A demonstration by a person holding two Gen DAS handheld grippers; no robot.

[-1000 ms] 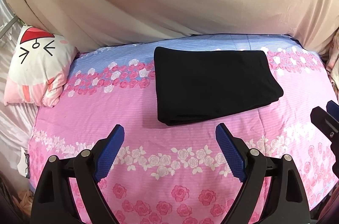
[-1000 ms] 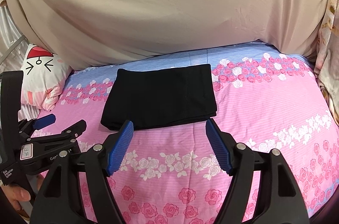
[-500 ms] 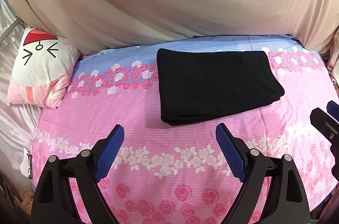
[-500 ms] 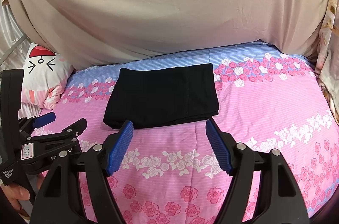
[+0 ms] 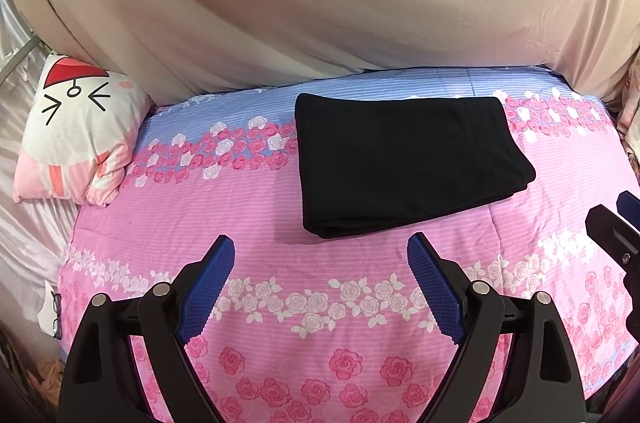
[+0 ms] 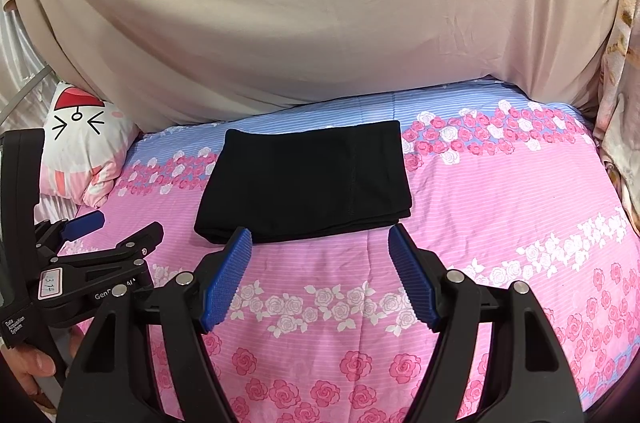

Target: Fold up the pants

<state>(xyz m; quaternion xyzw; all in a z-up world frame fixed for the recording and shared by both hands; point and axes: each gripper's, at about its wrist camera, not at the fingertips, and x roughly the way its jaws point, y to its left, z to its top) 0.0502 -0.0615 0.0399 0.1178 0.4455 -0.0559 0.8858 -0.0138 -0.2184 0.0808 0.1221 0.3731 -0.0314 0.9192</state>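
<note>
Pink rose-print bedspread (image 5: 256,223) fills the left wrist view, beige sheet (image 5: 320,3) hanging behind it. Folded black pants (image 5: 400,163) lie flat around 1 o'clock from the left gripper (image 5: 320,247), whose blue pads gape wide with nothing between them; cat pillow (image 5: 76,131) sits at 10 o'clock. Over on the right wrist view, the pants (image 6: 304,183) are dead ahead at 12, just past the right gripper (image 6: 320,237), also spread apart and empty.
</note>
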